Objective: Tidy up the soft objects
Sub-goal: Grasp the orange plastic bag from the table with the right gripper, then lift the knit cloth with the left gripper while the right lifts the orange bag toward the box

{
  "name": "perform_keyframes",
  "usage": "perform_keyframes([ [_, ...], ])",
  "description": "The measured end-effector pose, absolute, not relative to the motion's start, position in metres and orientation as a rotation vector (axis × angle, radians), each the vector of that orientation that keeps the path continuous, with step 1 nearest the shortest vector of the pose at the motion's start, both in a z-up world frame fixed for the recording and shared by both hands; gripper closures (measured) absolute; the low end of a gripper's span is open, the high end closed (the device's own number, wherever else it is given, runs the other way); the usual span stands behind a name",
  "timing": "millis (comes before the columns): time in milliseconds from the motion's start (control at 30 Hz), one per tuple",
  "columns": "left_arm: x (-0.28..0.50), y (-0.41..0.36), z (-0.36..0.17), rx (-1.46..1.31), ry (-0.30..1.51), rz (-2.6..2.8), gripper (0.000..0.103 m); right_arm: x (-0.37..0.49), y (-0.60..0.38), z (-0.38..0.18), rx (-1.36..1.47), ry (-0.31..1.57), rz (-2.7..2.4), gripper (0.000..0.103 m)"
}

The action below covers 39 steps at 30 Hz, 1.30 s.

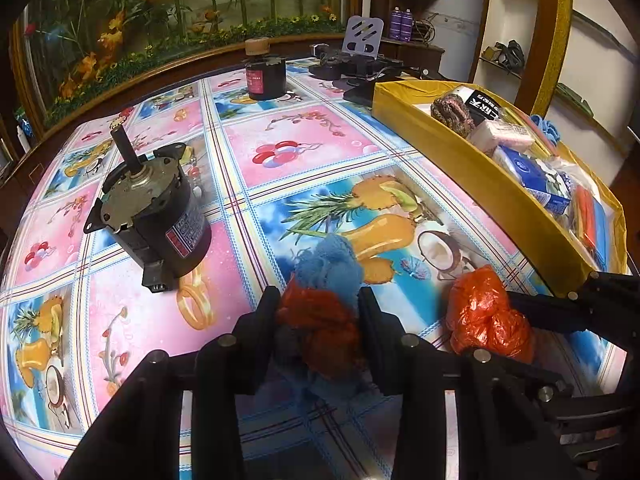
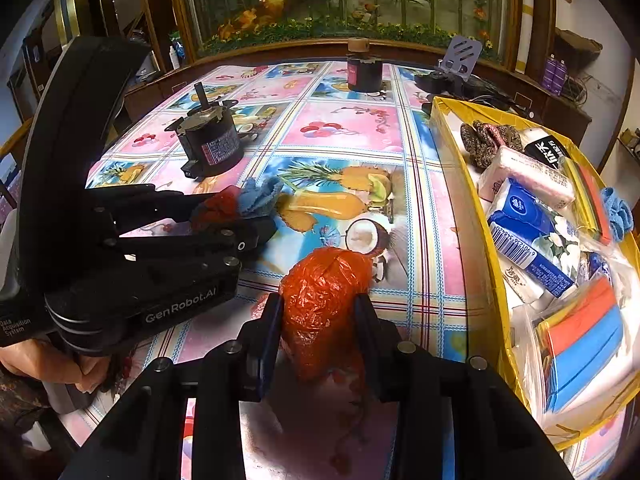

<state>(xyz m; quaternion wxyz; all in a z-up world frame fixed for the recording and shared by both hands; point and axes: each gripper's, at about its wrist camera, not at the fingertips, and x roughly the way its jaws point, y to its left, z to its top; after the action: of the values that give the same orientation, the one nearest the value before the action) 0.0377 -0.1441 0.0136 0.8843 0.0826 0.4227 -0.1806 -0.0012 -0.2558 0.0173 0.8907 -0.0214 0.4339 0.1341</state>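
Observation:
My left gripper [image 1: 319, 295] is shut on a fuzzy red and blue cloth bundle [image 1: 326, 330] low over the table; the blue part sticks out ahead of the fingertips. In the right wrist view the same left gripper [image 2: 240, 216] comes in from the left with that cloth bundle [image 2: 244, 202] in its jaws. A crumpled orange plastic bag [image 2: 320, 280] sits between the pads of my right gripper [image 2: 319, 301], which touch it on both sides. From the left wrist view, the orange bag [image 1: 486, 316] lies right of my left gripper. Its underside is hidden.
A yellow box [image 2: 478, 216] along the right holds tissue packs, a knitted piece and coloured sponges. A black motor [image 1: 156, 216] stands at the left, a second one [image 1: 266, 76] at the far edge. A phone stand [image 1: 362, 36] and dark gear sit behind the yellow box [image 1: 460, 168].

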Motion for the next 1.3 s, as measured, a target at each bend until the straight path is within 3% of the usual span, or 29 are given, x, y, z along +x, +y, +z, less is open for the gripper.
perform_keyframes([
  [433,0.037,-0.144,0.013,0.170,0.881,-0.378,0.064,0.003,-0.257,0.012,-0.016,0.937,0.283,0.062],
  [600,0.037,-0.143,0.014,0.171,0.878,-0.373,0.069,0.003,-0.260,0.013,0.025,0.931,0.283,0.067],
  [967,0.036,-0.133,0.033,0.132,0.799,-0.352,0.069,-0.001,-0.264,0.033,0.034,0.748,0.194,0.067],
  [1300,0.035,-0.132,0.034,0.139,0.783,-0.351,0.069,0.004,-0.275,0.035,0.068,0.711,0.154,0.067],
])
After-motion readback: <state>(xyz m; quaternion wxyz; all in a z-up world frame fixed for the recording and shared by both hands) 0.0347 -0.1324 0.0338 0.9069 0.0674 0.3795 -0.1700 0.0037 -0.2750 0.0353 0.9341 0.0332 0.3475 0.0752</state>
